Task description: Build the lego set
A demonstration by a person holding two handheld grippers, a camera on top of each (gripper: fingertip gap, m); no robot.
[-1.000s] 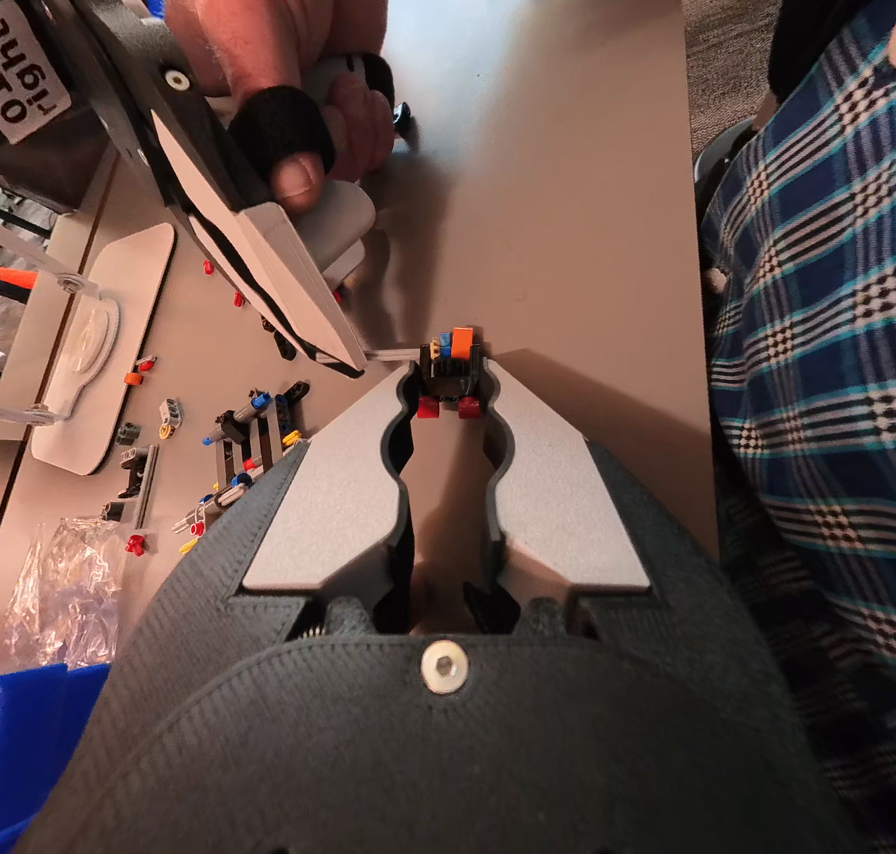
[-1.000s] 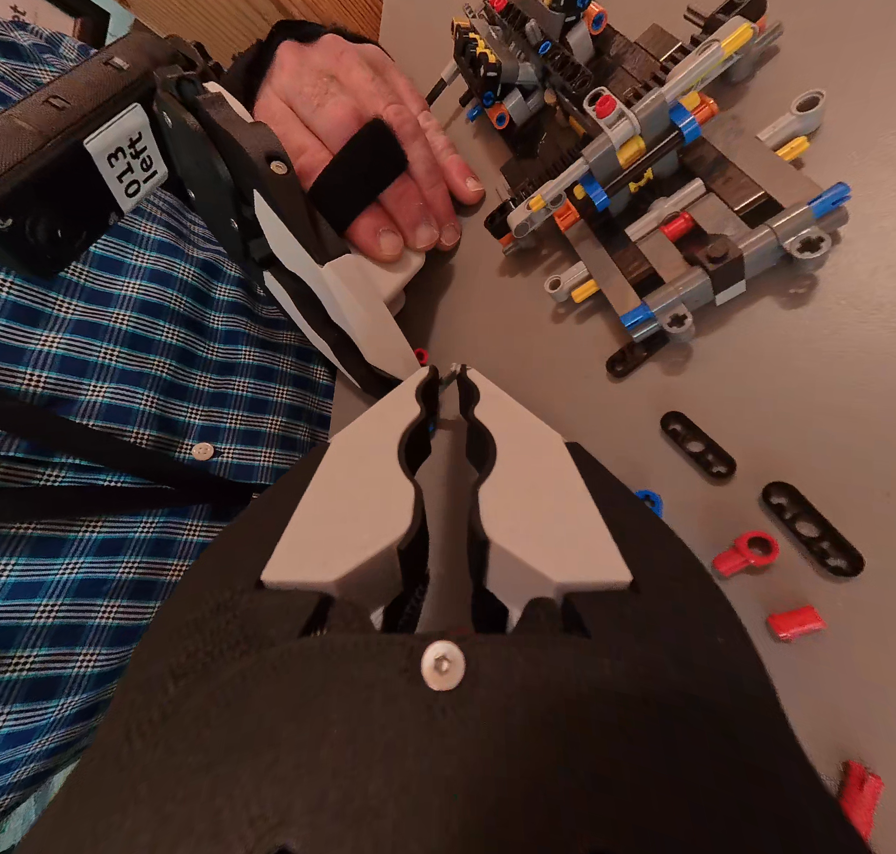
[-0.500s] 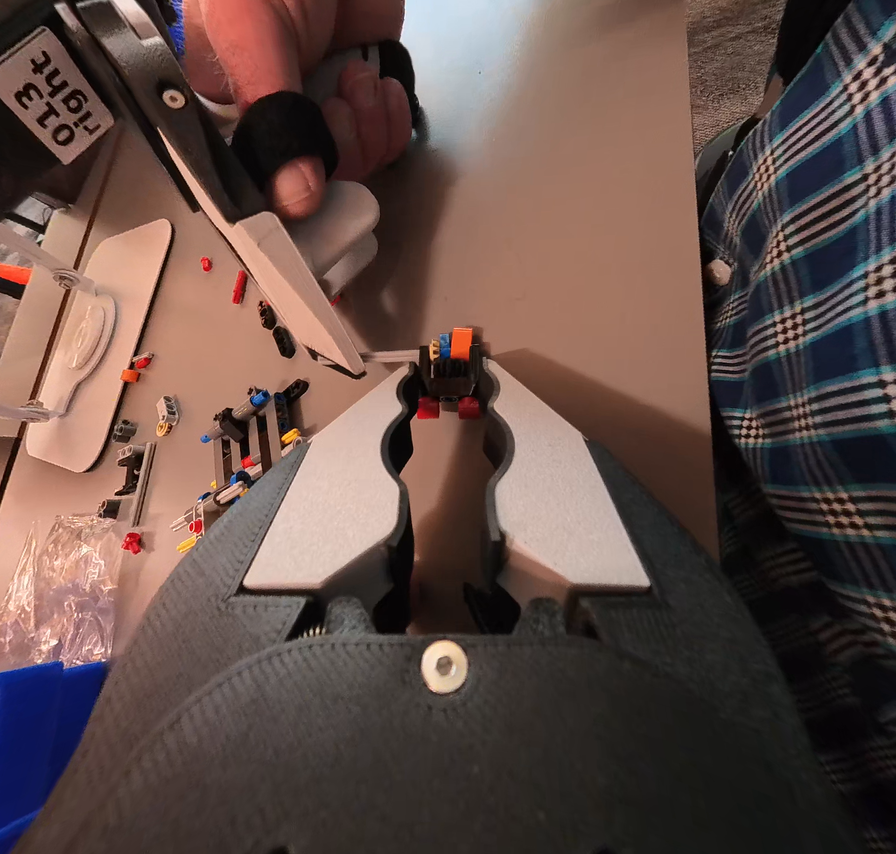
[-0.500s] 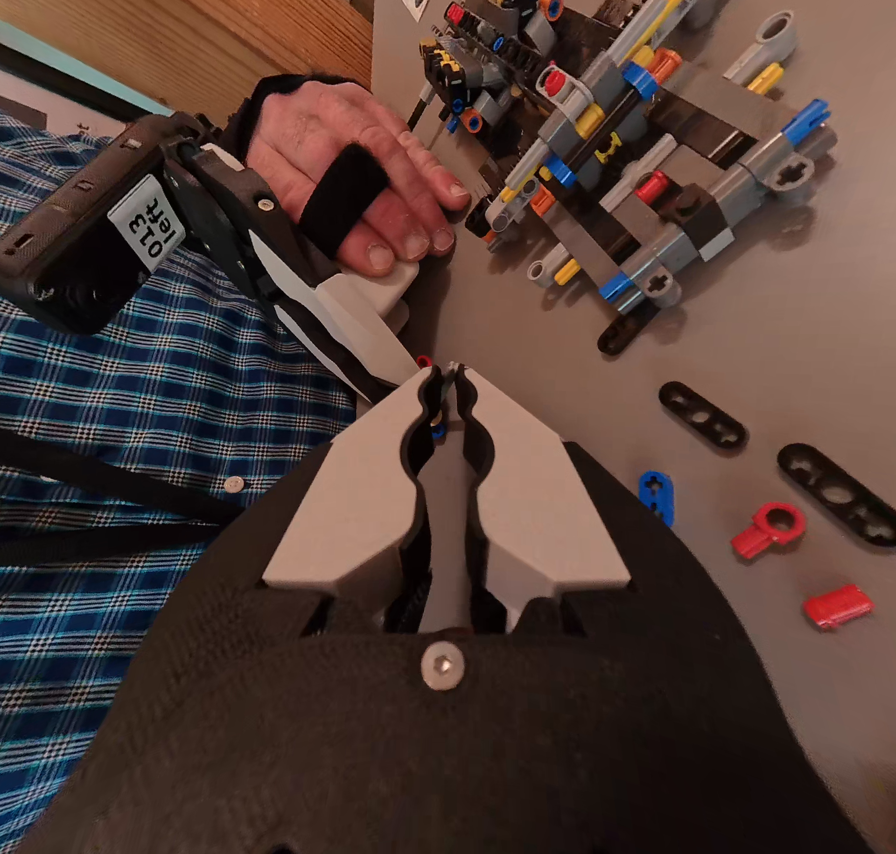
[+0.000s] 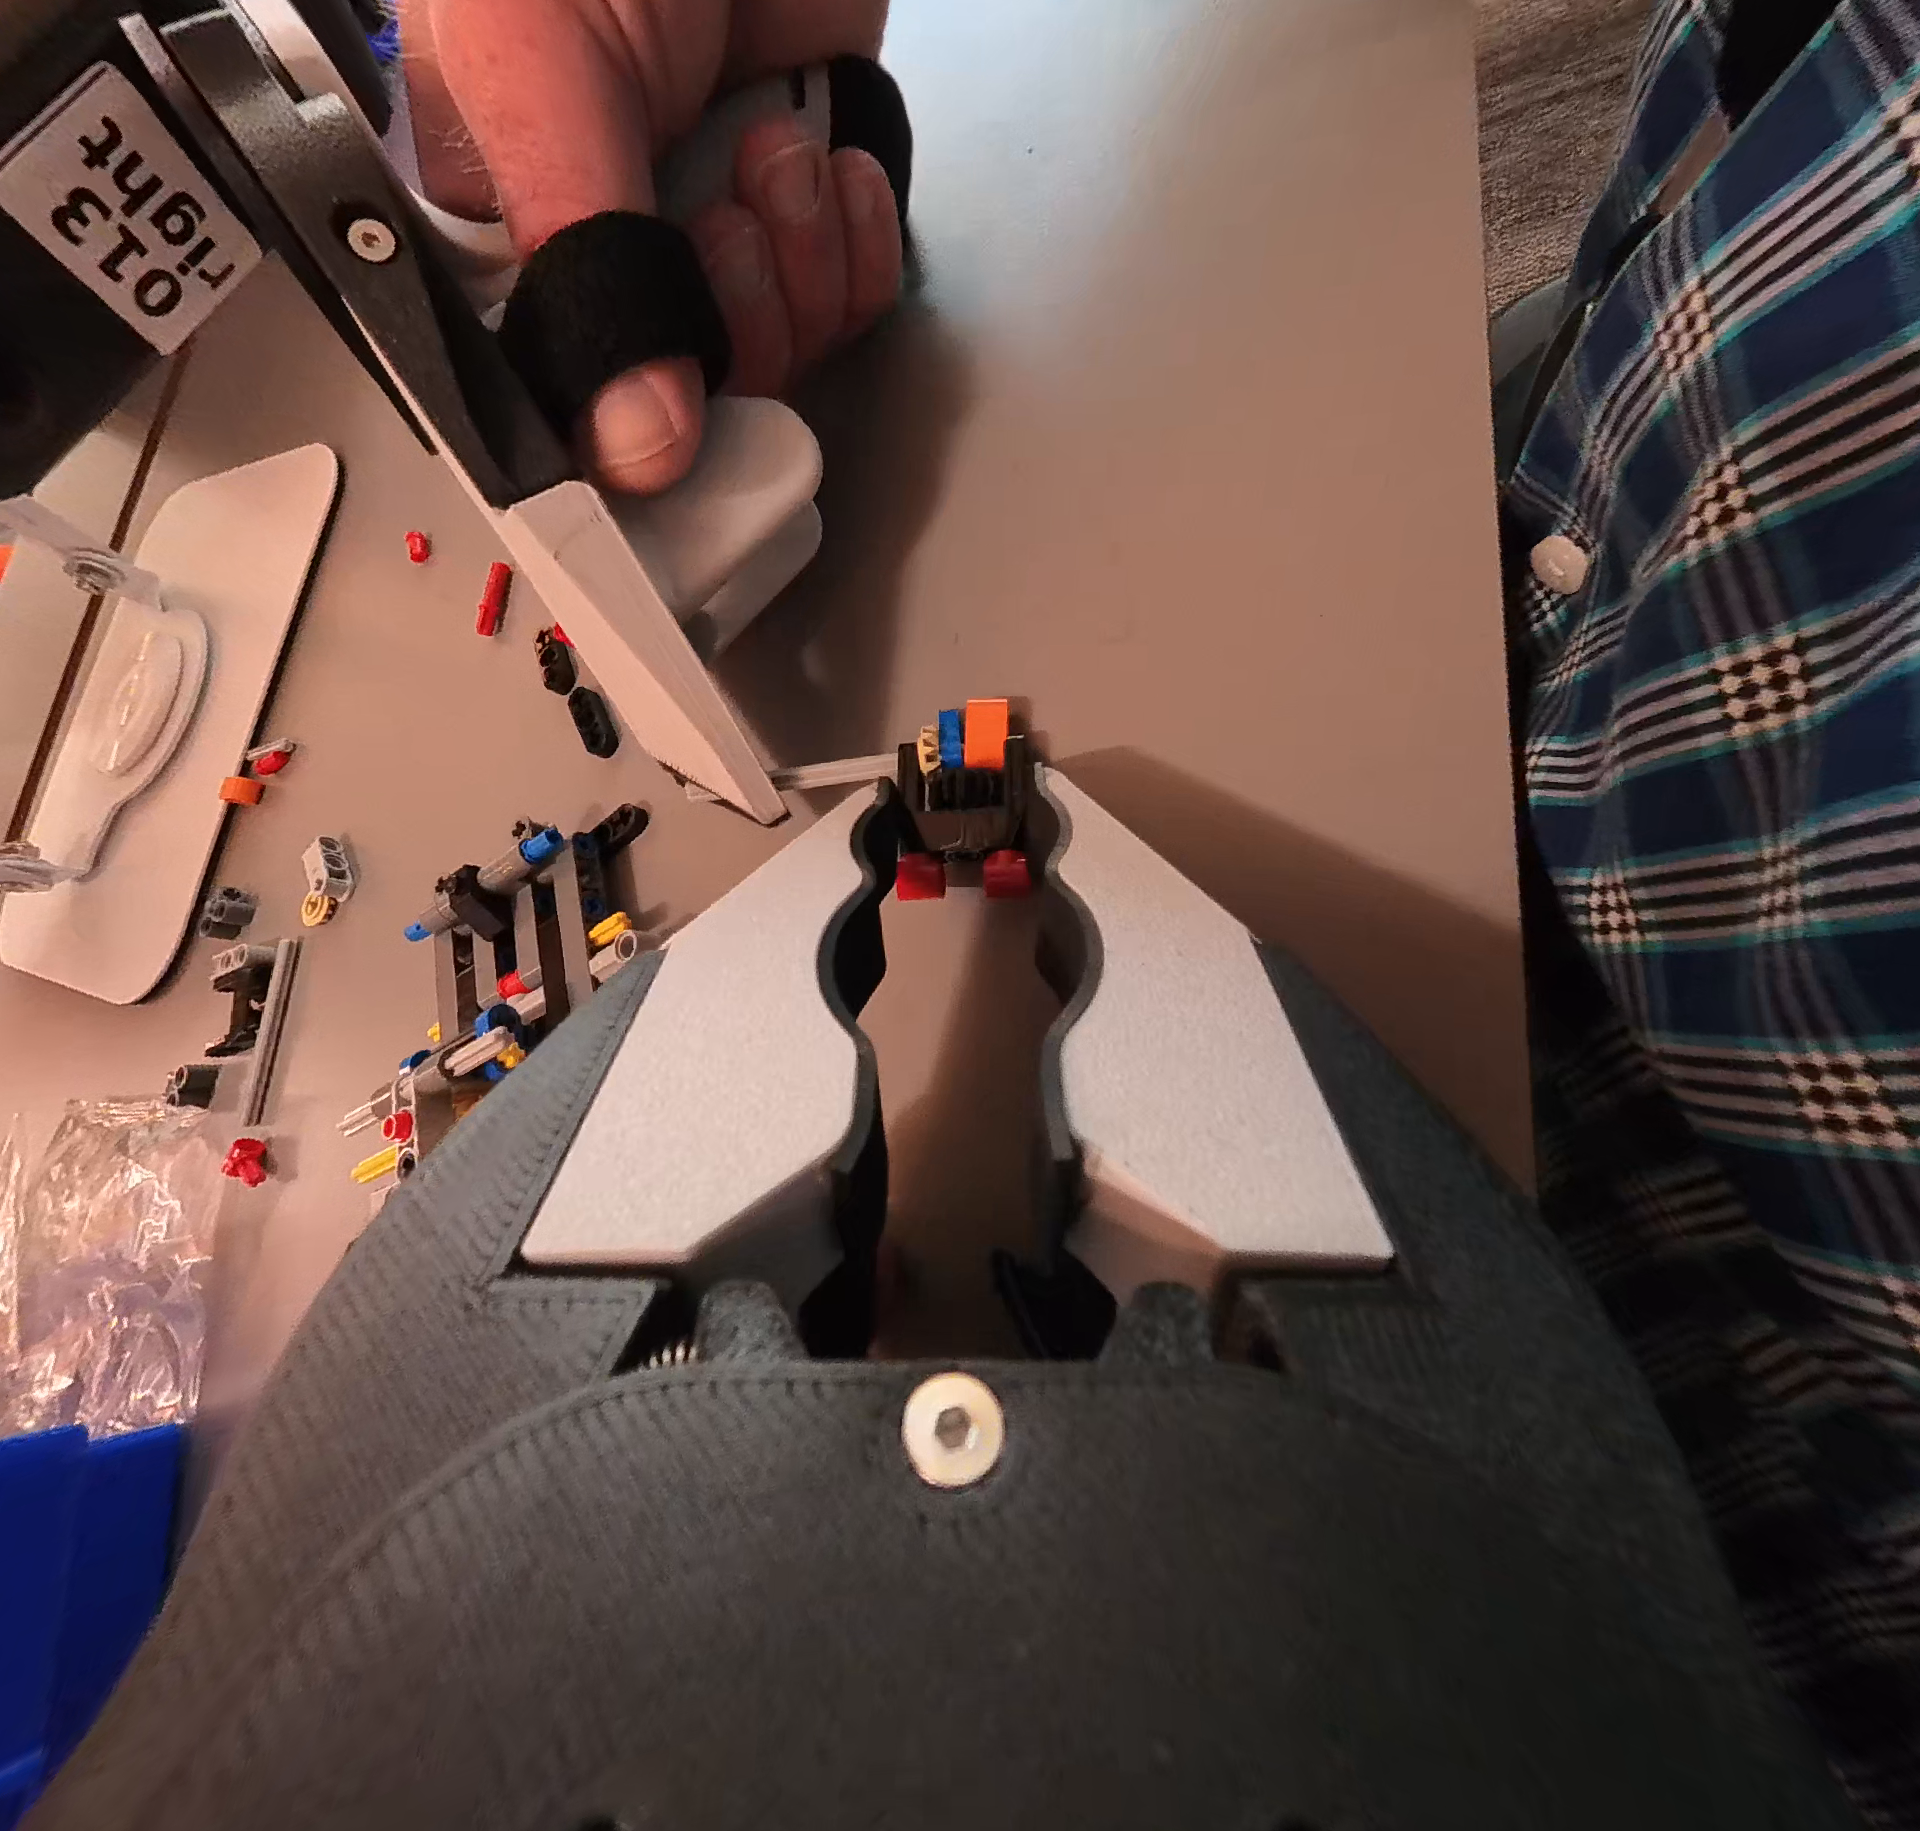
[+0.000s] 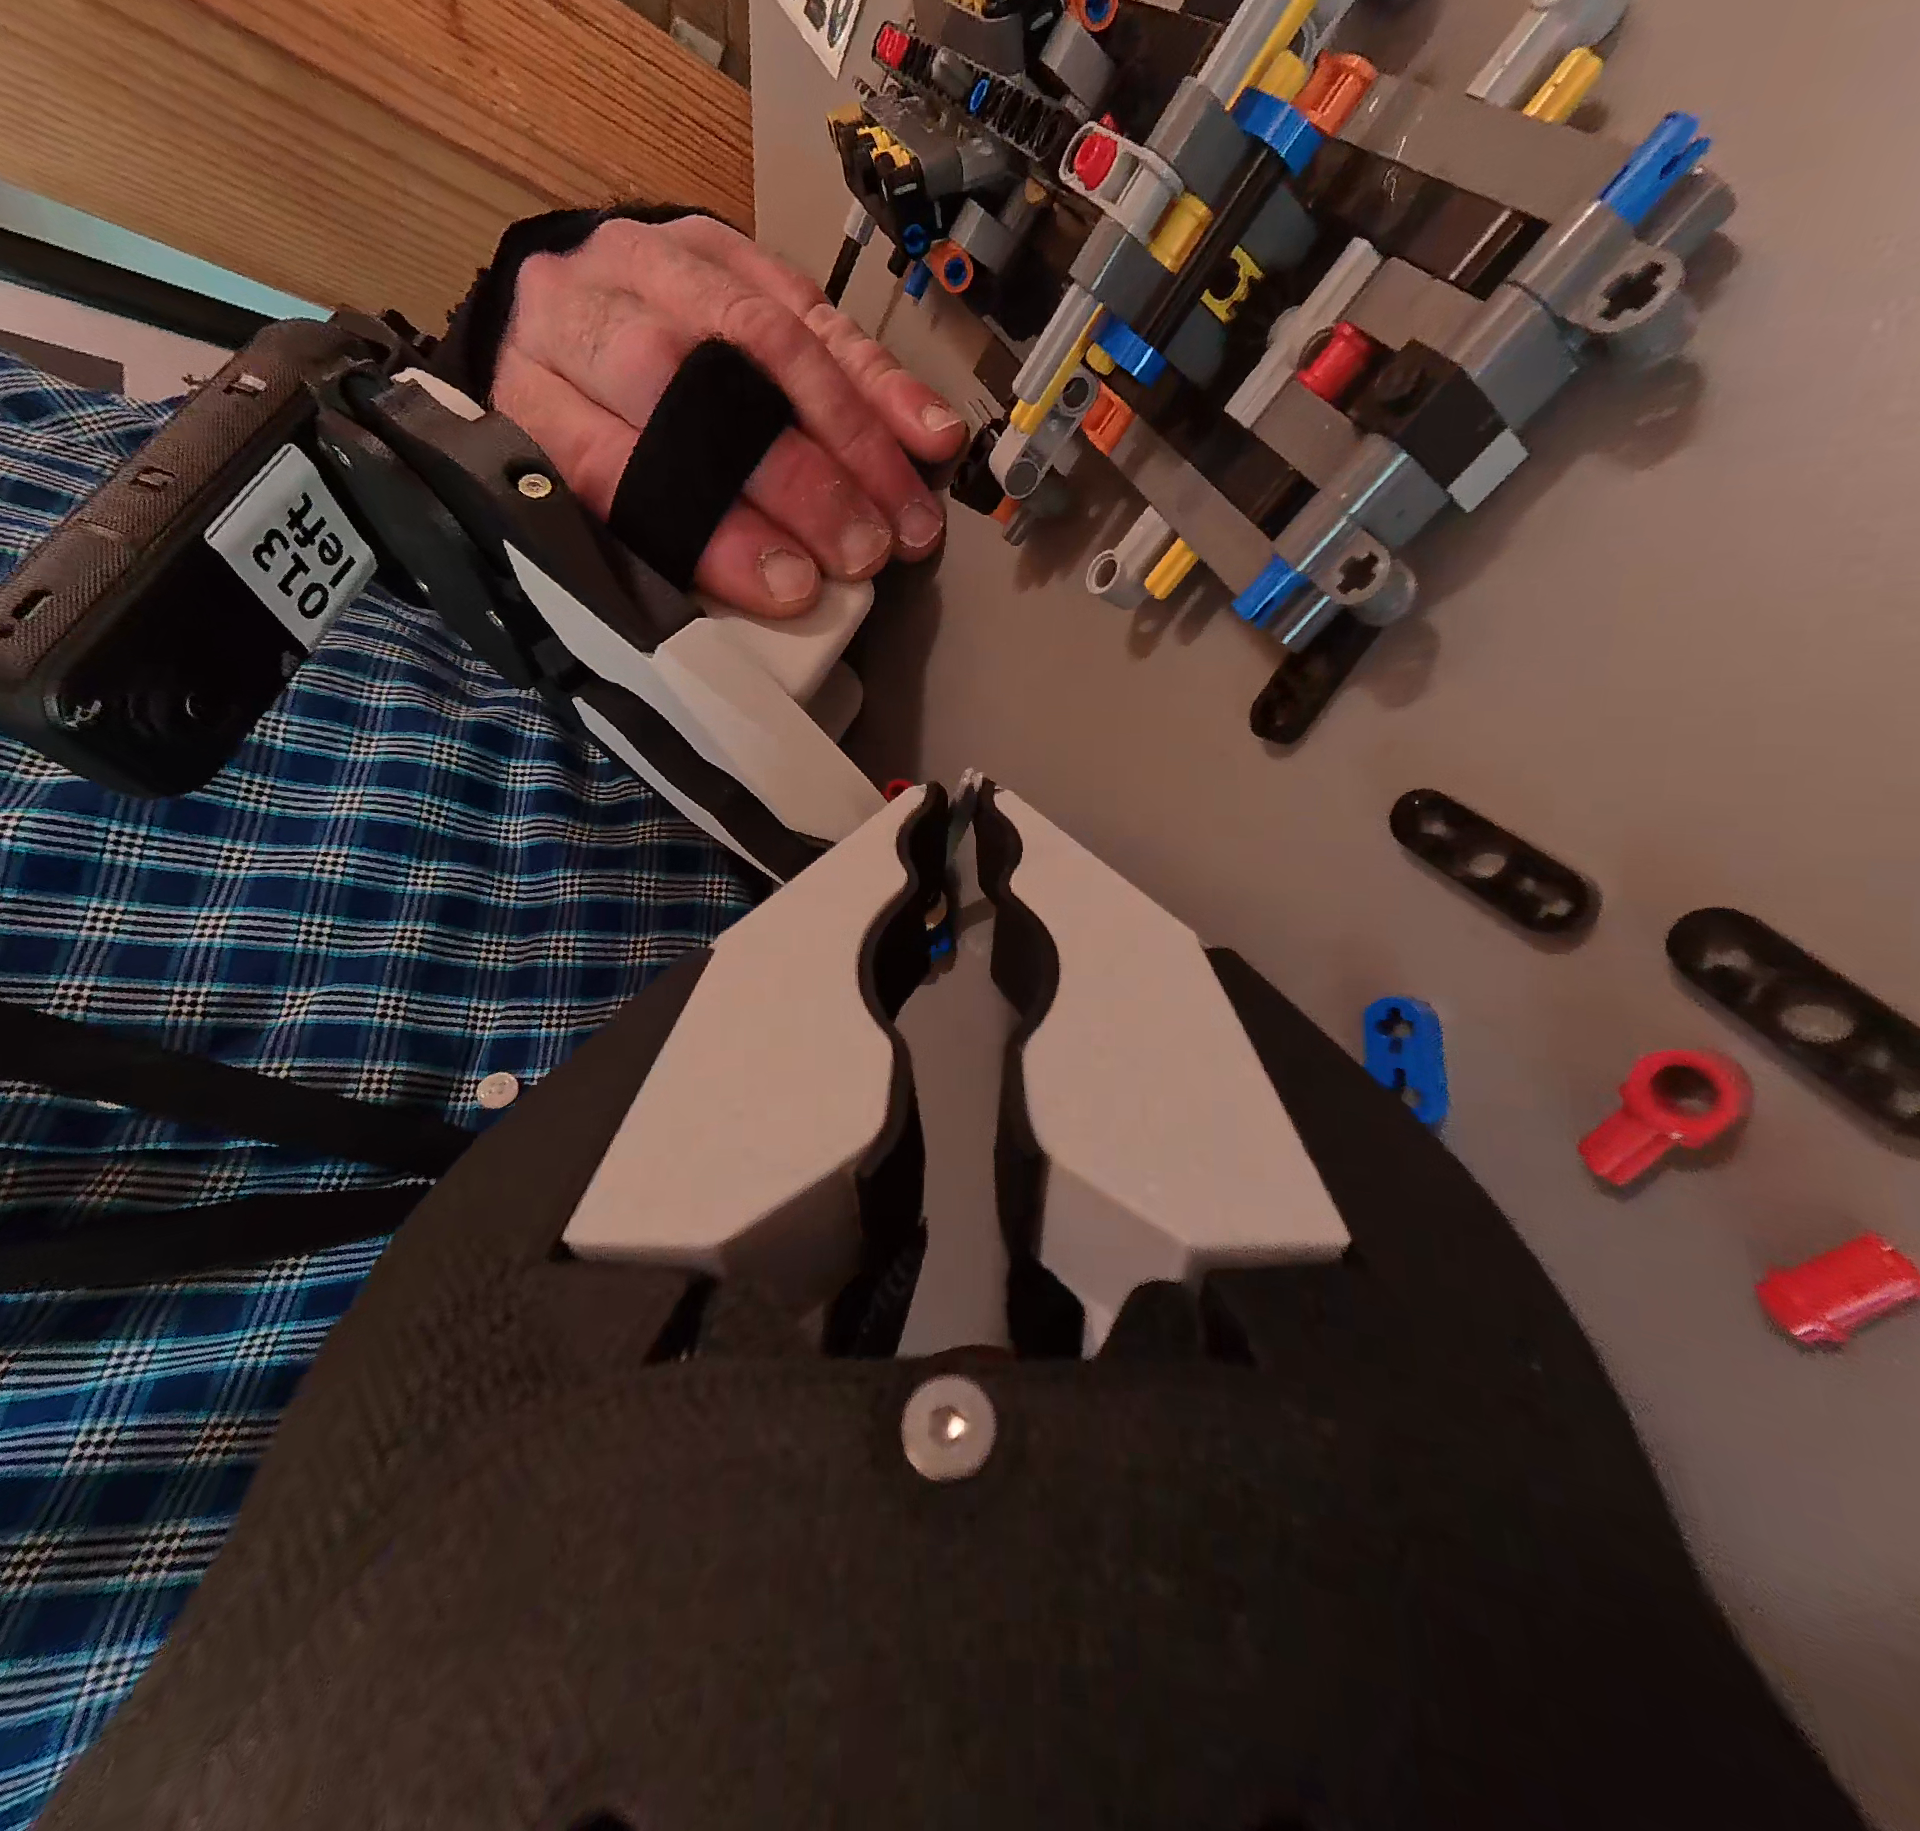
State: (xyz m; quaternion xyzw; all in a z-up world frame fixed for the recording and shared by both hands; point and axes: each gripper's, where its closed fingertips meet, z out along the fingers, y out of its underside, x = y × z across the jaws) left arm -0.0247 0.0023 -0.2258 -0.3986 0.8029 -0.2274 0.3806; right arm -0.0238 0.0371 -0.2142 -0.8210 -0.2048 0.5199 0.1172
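Meanwhile, the axle stayed seated while both grippers held their clamp.

Nearest in the left wrist view, the left gripper (image 5: 961,825) was still closed on the small black sub-assembly (image 5: 964,802), its red pins toward the camera and its orange and blue pieces on the far side. From the left, the right gripper (image 6: 971,805) kept its jaws narrowed on a thin grey axle (image 5: 836,772) whose tip met the sub-assembly's side, as it had a second earlier. Only the surroundings had shifted: in the right wrist view the large chassis build (image 6: 1299,327) sat higher and farther than before, so the pair had tilted. Judged so, the axle insertion was under way, not finished. Loose black beams (image 6: 1491,872) and red connectors (image 6: 1668,1116) lay at right on the grey table (image 6: 1558,742).
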